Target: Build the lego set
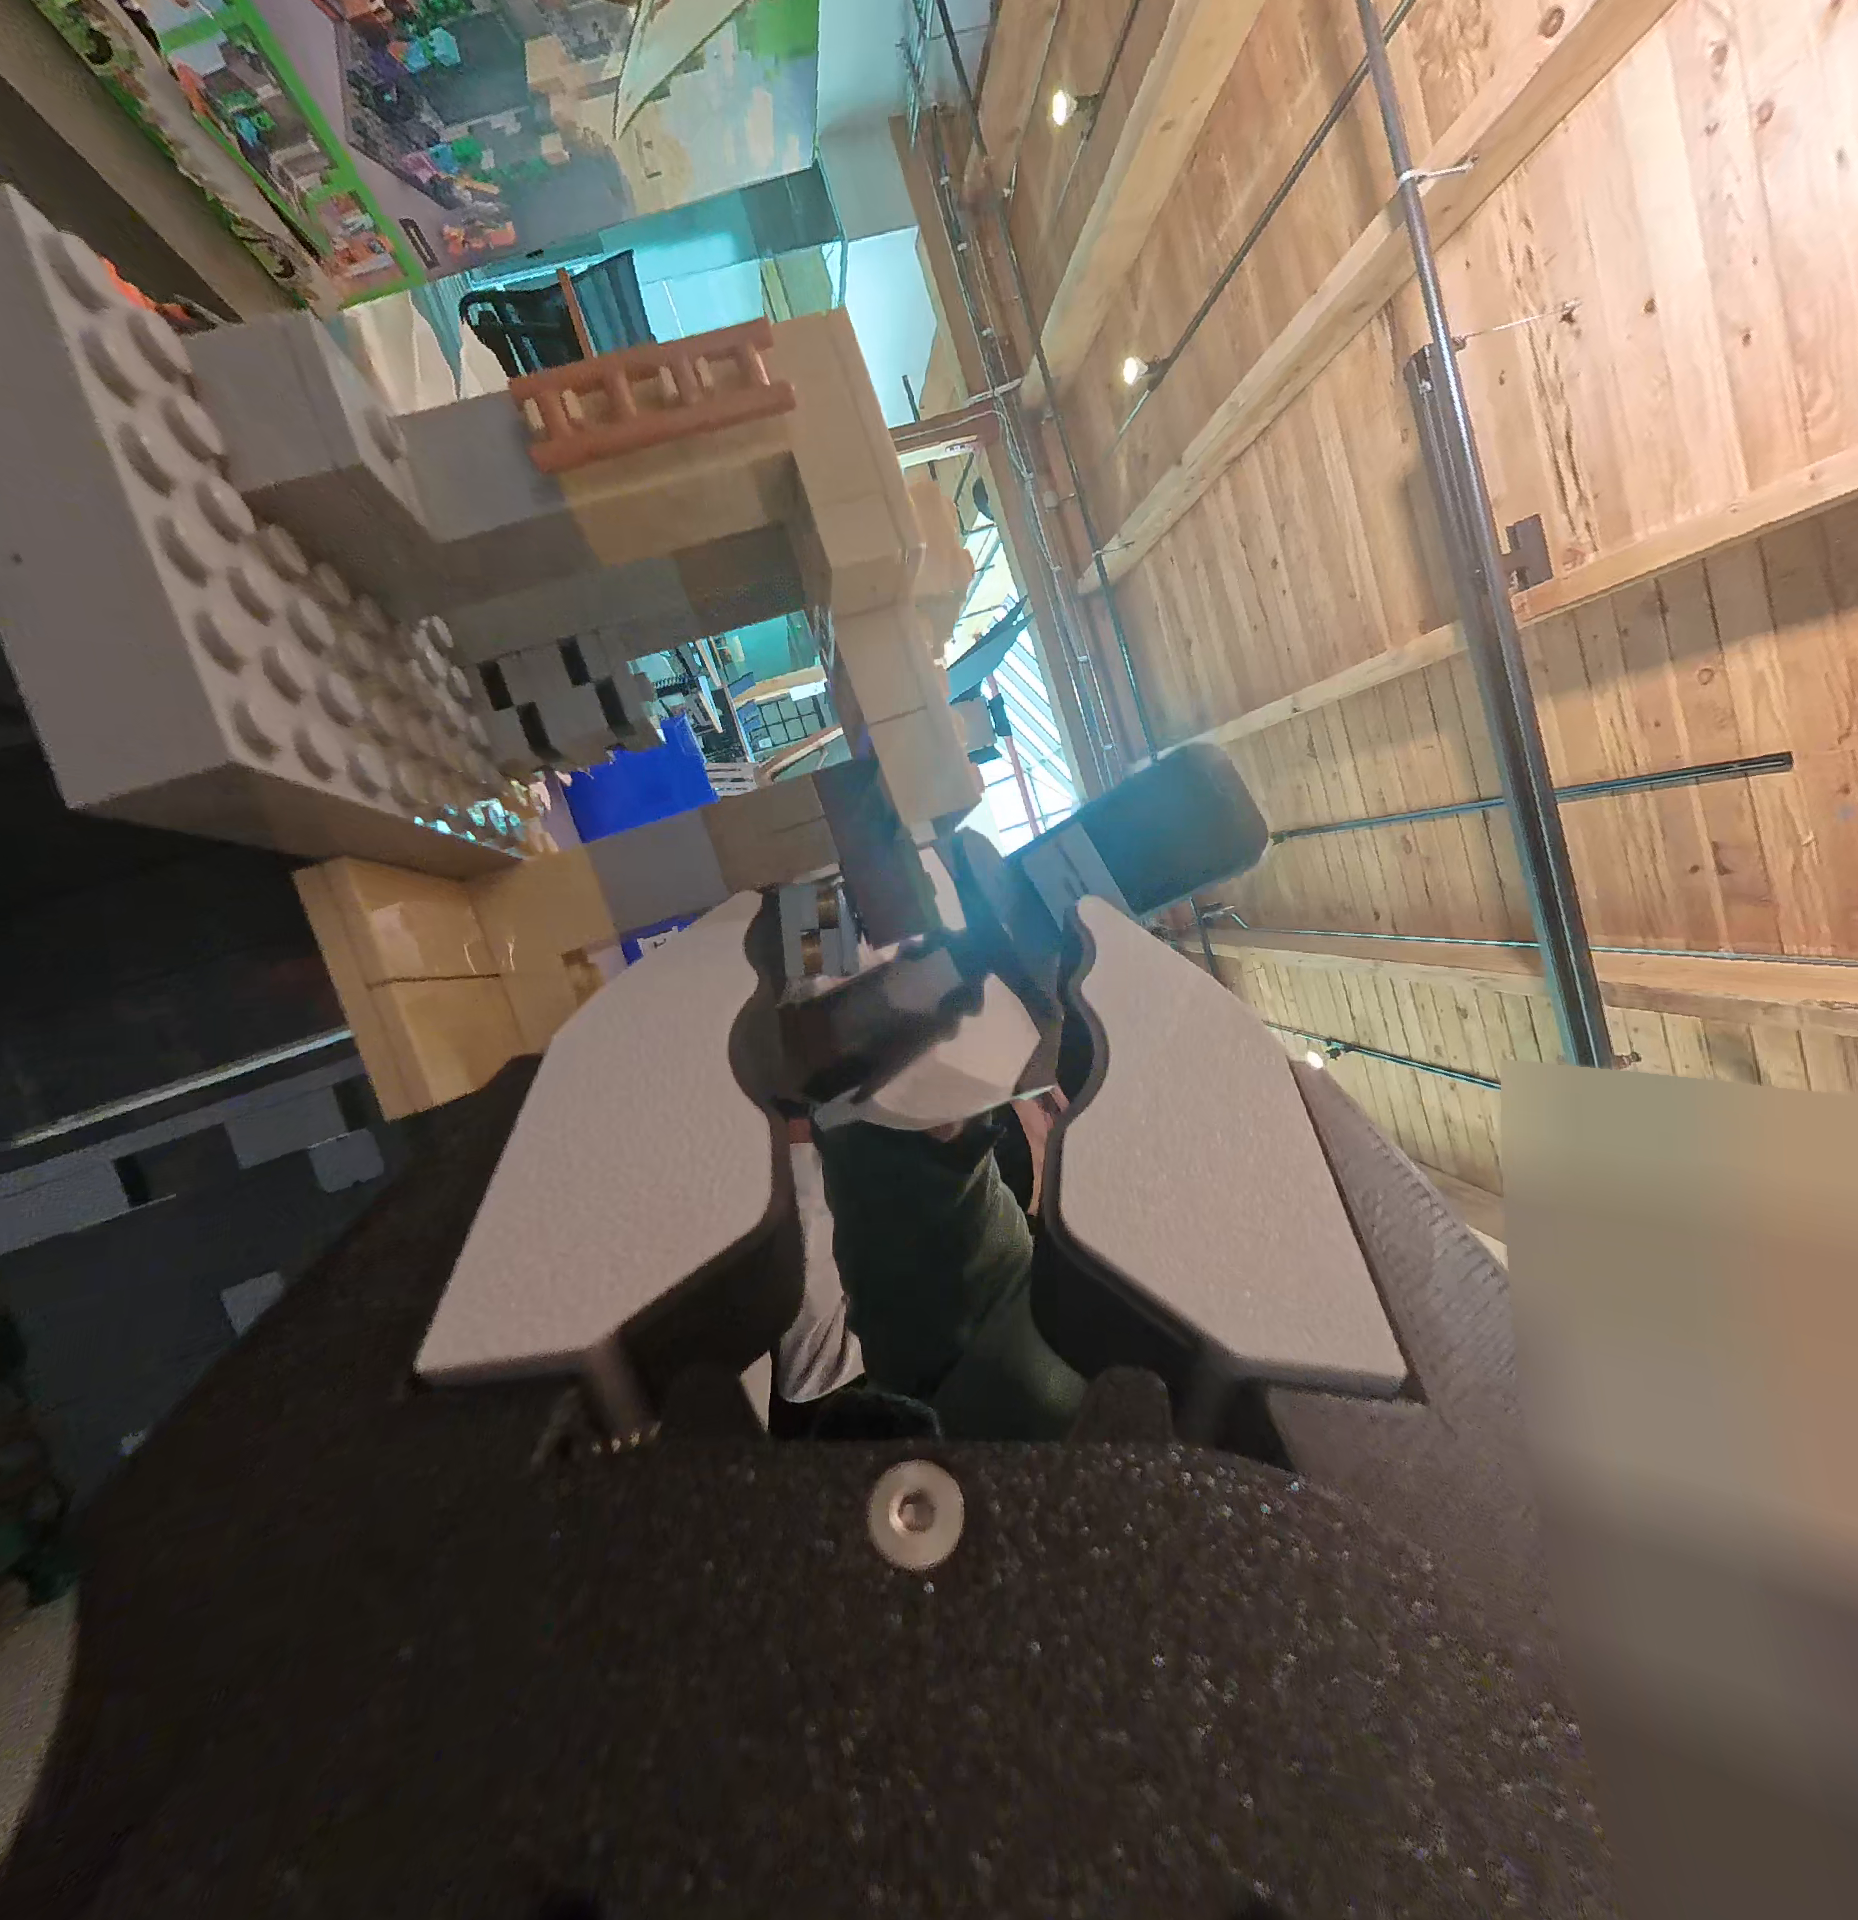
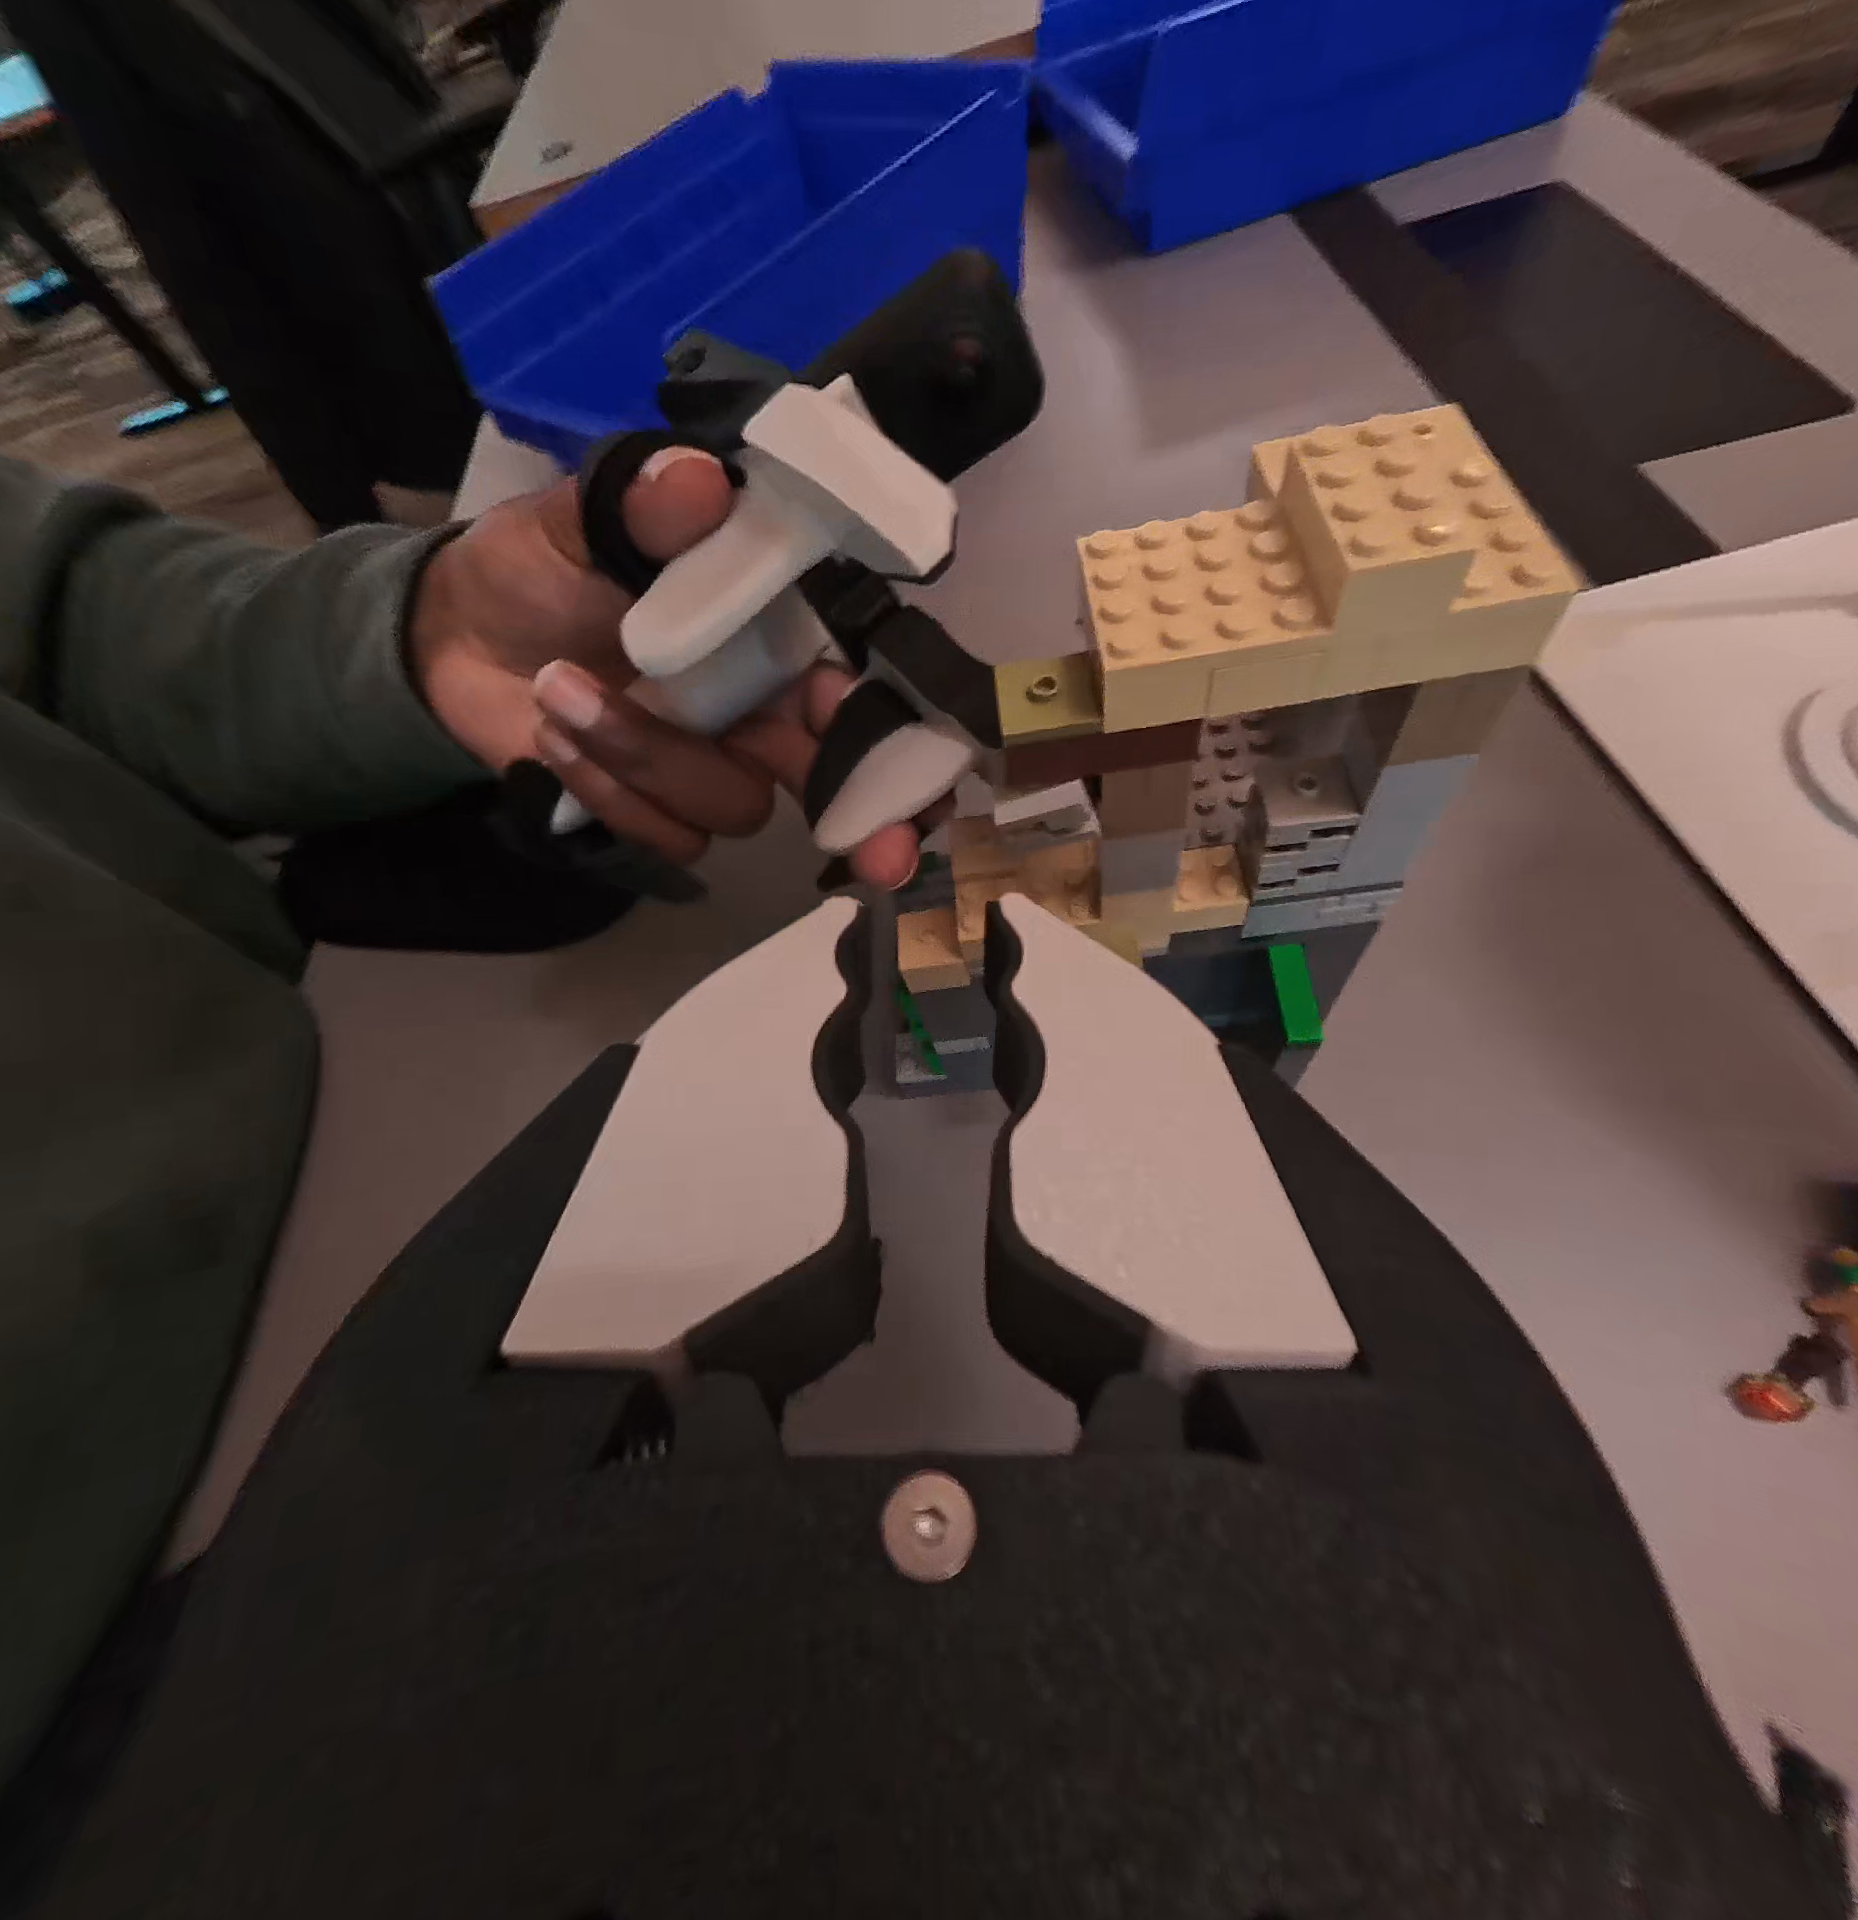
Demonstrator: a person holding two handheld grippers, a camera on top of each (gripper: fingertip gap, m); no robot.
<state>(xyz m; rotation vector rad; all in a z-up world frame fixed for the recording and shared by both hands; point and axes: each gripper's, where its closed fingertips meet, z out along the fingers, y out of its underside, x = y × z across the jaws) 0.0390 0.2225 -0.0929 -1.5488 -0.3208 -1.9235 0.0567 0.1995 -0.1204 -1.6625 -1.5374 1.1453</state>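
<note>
The Lego build (image 2: 1320, 582), tan on top with grey, brown and green parts below, stands on the grey table (image 2: 1164, 343). My right gripper (image 2: 930, 914) is closed narrowly around the tan and grey corner column (image 2: 940, 966) at the build's lower left. My left gripper (image 2: 966, 696), held in a hand (image 2: 551, 644), touches an olive brick (image 2: 1044, 691) under the tan roof. In the left wrist view the build (image 1: 281, 623) fills the left side, and my left gripper (image 1: 914, 920) stands wide apart with a small grey studded piece (image 1: 816, 935) by one fingertip.
Two blue bins (image 2: 759, 208) (image 2: 1268, 104) stand behind the build. A white sheet (image 2: 1683, 779) lies to the right, with small loose pieces (image 2: 1829, 1340) near it. A dark mat (image 2: 1590, 301) lies on the table. The set's box (image 1: 312, 135) shows behind the build. The gap from one gripper's tips to the other's is roughly 4 cm.
</note>
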